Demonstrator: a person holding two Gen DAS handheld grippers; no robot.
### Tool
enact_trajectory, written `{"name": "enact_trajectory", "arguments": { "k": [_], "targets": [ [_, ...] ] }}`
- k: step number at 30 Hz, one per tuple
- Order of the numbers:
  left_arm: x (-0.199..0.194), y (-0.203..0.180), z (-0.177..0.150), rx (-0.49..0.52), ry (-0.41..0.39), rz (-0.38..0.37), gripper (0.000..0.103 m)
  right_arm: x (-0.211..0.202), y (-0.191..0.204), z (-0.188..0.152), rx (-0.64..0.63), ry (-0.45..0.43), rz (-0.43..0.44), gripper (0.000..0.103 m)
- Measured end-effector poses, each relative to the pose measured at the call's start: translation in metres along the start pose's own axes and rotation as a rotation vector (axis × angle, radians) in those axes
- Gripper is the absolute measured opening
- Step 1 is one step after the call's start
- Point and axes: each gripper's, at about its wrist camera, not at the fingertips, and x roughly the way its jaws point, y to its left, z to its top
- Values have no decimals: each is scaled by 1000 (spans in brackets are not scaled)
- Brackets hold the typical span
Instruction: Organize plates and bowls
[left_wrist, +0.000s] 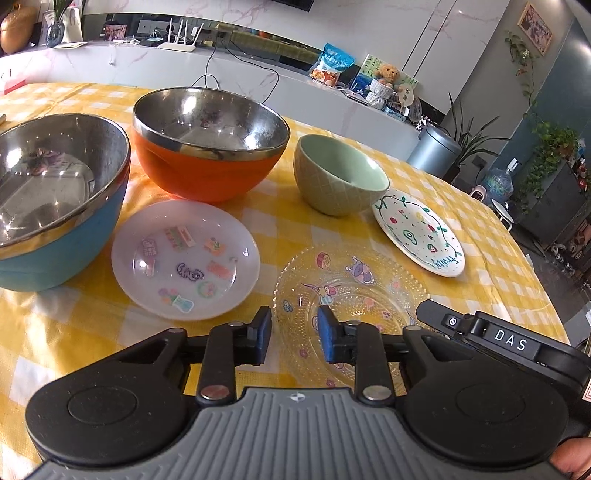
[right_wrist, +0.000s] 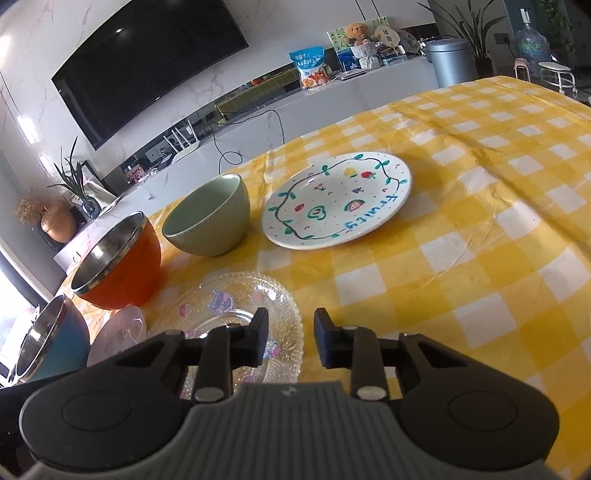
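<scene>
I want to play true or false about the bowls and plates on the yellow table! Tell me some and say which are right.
1. The orange bowl has a plate inside. False: it holds nothing.
2. The green bowl stands beside the fruit plate. True.
3. The left gripper holds the clear glass plate. False: its fingers are open, holding nothing.
4. The pink plate lies in front of the orange bowl. True.
5. The right gripper is open. True.

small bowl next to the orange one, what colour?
Pale green bowl, lighter inside, with a faint lattice texture outside; clearest in the left wrist view.
</scene>
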Motion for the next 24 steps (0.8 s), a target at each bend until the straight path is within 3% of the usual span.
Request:
{"name": "enact_trajectory", "arguments": {
  "k": [5,24],
  "targets": [
    [-1,4,0,-5,0,6,16,1,-1,0,6,1,-8,12],
    [-69,17,-14,26,-35,49,16,-44,29,-26,-4,55,48,11]
  ]
}}
